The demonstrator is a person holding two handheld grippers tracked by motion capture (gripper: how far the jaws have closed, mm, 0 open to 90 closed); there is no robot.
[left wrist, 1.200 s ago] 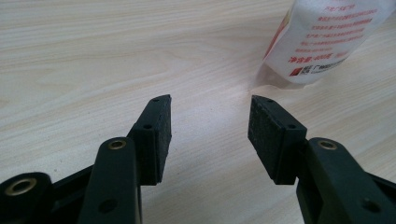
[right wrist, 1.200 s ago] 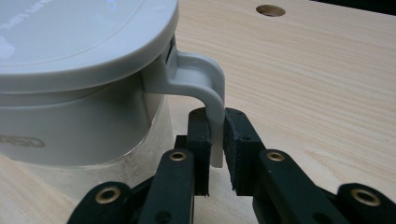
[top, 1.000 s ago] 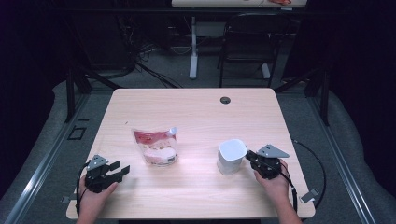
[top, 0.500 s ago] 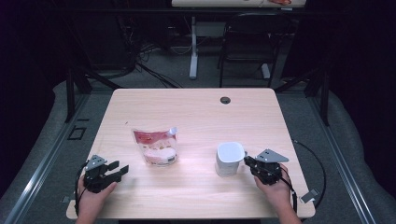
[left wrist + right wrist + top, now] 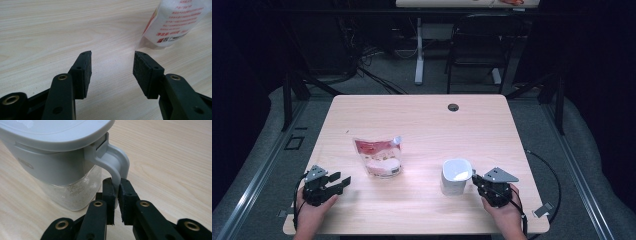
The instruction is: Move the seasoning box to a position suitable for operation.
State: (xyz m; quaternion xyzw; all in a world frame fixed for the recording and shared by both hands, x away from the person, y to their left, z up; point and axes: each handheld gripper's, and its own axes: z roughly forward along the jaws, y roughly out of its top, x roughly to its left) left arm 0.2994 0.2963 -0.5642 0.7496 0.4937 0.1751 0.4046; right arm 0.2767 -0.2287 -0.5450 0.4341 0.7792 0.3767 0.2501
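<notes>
A white lidded jug (image 5: 455, 176) with a clear lower body stands on the wooden table (image 5: 422, 125) at the front right. My right gripper (image 5: 478, 181) is shut on the jug's handle (image 5: 117, 168), its pads (image 5: 109, 192) clamping the handle's lower end. A red and white pouch (image 5: 378, 156) stands at the centre left; its white bottom corner (image 5: 175, 22) shows at the upper right of the left gripper view. My left gripper (image 5: 341, 182) stands open near the front left edge, with bare wood between its jaws and the pouch some way off.
A dark round grommet (image 5: 453, 107) sits in the table near the far edge. Cables (image 5: 552, 175) trail off the table's right side. Chair and desk legs (image 5: 419, 55) stand on the floor beyond.
The right gripper has drawn the jug a little nearer to the front edge. The left gripper has hardly moved.
</notes>
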